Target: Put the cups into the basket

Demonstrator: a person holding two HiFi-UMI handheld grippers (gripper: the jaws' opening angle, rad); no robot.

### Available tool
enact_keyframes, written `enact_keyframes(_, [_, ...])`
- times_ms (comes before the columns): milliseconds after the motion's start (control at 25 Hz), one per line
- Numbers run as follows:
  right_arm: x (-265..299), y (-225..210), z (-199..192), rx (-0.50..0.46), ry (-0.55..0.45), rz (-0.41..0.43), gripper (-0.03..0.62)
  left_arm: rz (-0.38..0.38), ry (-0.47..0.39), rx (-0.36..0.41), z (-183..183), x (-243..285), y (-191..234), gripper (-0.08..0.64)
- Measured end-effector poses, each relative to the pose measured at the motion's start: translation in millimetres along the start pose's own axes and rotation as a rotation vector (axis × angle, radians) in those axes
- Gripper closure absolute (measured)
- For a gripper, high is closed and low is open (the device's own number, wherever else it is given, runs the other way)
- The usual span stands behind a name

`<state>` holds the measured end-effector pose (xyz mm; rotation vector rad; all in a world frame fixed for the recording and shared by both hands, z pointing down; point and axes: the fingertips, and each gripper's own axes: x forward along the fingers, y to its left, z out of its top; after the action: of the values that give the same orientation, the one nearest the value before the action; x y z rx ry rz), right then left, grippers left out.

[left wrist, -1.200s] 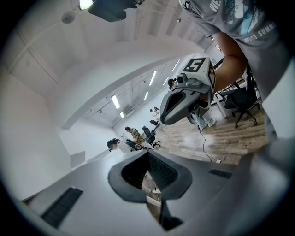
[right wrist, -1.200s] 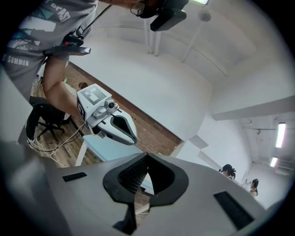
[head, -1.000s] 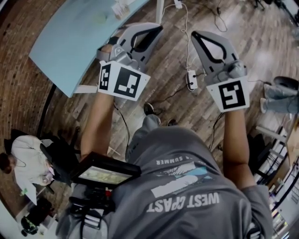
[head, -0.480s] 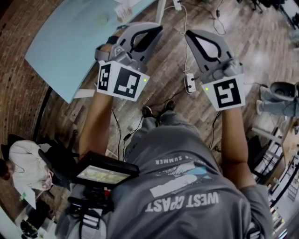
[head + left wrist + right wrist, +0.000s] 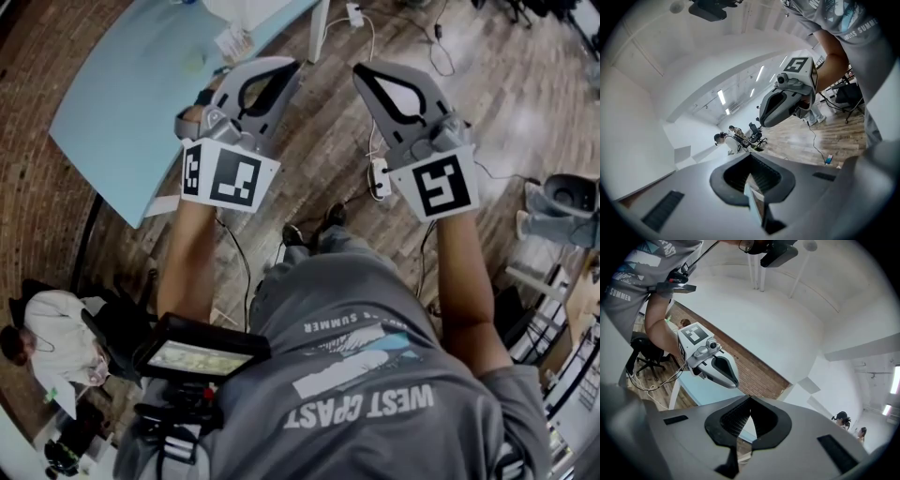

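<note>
You hold the left gripper (image 5: 292,67) at the edge of the blue table (image 5: 122,103), jaws pressed together on nothing. The right gripper (image 5: 361,73), likewise closed and empty, hangs over wooden floor (image 5: 487,75). No cups or basket show; the table, likeliest to bear them, lies nearer your left.
</note>
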<state>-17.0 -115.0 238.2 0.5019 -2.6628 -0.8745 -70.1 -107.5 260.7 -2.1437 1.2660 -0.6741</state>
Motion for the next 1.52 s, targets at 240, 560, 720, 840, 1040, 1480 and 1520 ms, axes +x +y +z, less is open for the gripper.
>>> enact_keyframes(240, [-9, -39, -38, 0.005, -0.05, 0.007, 0.581, 0.024, 0.037, 0.018, 7, 51, -7, 0.56])
enact_keyframes(560, [1, -69, -50, 0.007, -0.101, 0.049, 0.581, 0.05, 0.081, 0.017, 9, 84, 1, 0.56])
enact_keyframes(720, [9, -69, -51, 0.021, -0.122, 0.07, 0.581, 0.064, 0.102, 0.001, 0, 88, 4, 0.56])
enact_keyframes(840, [13, -68, -51, 0.022, -0.123, 0.082, 0.581, 0.073, 0.121, 0.001, -2, 85, 6, 0.56])
enact_keyframes(1040, [19, -57, -48, 0.018, -0.125, 0.104, 0.581, 0.086, 0.133, -0.013, -13, 79, 7, 0.56])
enact_keyframes(1480, [99, -35, -20, 0.038, -0.103, 0.123, 0.581, 0.118, 0.156, -0.048, -92, 42, 66, 0.56])
enact_keyframes(1520, [105, -33, -17, 0.04, -0.1, 0.123, 0.581, 0.12, 0.161, -0.049, -99, 39, 71, 0.56])
